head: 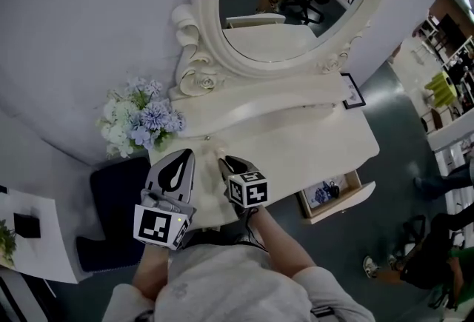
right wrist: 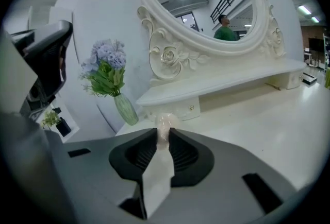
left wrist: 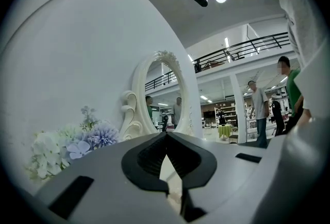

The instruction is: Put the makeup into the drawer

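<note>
In the right gripper view, my right gripper [right wrist: 164, 133] is shut on a pale cream makeup item [right wrist: 166, 123] whose rounded top pokes out beyond the fingertips, a little above the white vanity table [right wrist: 268, 115]. The head view shows this gripper [head: 224, 162] over the table's front left part. Beside it on the left, my left gripper [head: 181, 155] has its fingertips touching and nothing between them; in its own view the left gripper [left wrist: 166, 135] points level toward the oval mirror [left wrist: 164, 94]. An open drawer [head: 357, 198] juts out at the table's front right, with blue items inside.
A bouquet of blue and white flowers [head: 141, 117] in a green vase [right wrist: 126, 108] stands at the table's left end. A small framed picture [head: 353, 91] sits at the right under the mirror shelf [head: 259, 102]. A dark stool [head: 111, 195] stands left of the table. People show in the background.
</note>
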The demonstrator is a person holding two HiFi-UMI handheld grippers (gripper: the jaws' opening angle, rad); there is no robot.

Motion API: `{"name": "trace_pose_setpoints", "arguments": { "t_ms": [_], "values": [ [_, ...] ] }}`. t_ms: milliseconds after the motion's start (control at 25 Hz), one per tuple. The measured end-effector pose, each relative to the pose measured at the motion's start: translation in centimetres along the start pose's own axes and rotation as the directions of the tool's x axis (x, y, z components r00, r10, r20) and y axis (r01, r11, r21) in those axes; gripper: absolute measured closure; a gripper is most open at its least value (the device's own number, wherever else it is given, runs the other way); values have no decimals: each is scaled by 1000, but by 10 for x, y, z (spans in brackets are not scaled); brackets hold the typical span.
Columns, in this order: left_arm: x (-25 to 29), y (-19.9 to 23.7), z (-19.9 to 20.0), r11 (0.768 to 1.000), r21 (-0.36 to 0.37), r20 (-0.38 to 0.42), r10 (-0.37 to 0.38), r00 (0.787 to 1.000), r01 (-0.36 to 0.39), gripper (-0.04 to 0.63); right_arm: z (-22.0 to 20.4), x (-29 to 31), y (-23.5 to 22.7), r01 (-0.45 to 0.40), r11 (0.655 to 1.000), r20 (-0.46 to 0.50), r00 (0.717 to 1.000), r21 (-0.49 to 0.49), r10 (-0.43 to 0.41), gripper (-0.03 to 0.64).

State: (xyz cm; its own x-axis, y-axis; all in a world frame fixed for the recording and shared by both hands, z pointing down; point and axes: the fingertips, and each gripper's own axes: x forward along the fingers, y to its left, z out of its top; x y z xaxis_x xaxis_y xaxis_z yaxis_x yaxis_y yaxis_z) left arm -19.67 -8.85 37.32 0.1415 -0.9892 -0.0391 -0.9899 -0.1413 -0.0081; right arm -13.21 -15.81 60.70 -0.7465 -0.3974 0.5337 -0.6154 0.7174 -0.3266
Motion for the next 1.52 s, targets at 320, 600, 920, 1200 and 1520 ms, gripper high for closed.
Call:
{"name": "trace_pose_setpoints", "arguments": {
  "t_ms": [320, 600, 920, 1200, 1520],
  "values": [
    [11, -22, -2, 998, -8, 2, -58, 998, 58, 583, 32, -60, -7, -16, 999, 199, 980, 39, 8, 536],
    [21, -43, -5, 993, -16, 5, -120, 993, 120, 583, 55, -106, -10, -5, 1000, 321, 947, 17, -1, 537],
    [28, -66, -5, 984, -23, 5, -176, 984, 176, 583, 64, -145, -21, 50, 999, 387, 921, -12, -42, 537],
    [34, -84, -4, 974, -27, 11, -223, 975, 223, 583, 67, -179, -44, 131, 991, 433, 893, 14, -124, 537],
    [39, -99, -5, 965, -34, 9, -261, 965, 261, 583, 64, -217, -83, 237, 968, 468, 849, 80, -246, 538]
  ]
}}
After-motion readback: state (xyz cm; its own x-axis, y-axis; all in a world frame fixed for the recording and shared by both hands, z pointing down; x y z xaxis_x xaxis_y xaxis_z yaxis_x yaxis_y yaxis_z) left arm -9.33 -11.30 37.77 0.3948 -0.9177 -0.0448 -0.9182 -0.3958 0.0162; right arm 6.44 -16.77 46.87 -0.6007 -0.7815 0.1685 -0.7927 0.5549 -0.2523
